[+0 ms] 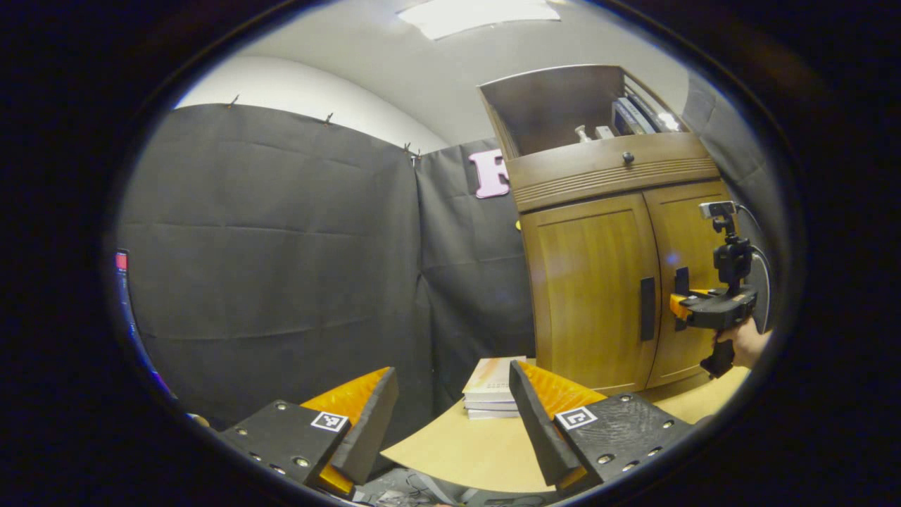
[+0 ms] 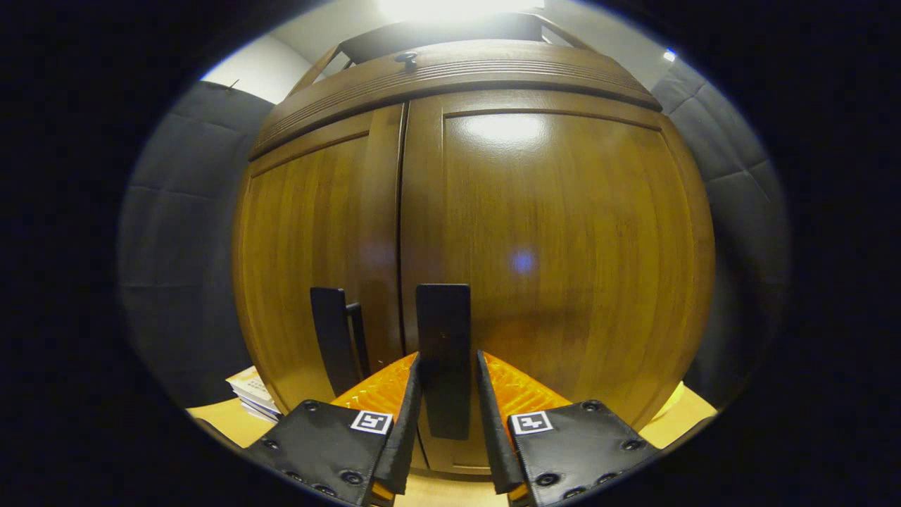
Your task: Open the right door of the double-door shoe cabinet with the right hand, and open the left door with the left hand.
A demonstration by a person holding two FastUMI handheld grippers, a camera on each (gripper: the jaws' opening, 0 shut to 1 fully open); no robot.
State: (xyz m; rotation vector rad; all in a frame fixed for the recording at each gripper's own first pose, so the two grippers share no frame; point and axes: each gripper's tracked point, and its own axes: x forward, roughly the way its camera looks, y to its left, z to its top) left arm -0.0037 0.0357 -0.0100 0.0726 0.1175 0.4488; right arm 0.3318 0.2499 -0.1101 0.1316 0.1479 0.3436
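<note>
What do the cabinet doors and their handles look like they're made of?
Doors: likely wood or wood veneer, glossy varnish; vertical grain and a light glare show. Handles: flat dark bars, matte, maybe metal or plastic; can't tell which.

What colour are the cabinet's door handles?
Black, on both door handles; the right gripper view shows them best.

Black cloth walls, white ceiling, ceiling light.

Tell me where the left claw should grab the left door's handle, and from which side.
Grip the left door's handle around its middle, coming straight at the door front with one finger on each side. It is a tall, narrow vertical bar standing off the left door beside the centre seam, so there seems to be room behind it.
</note>
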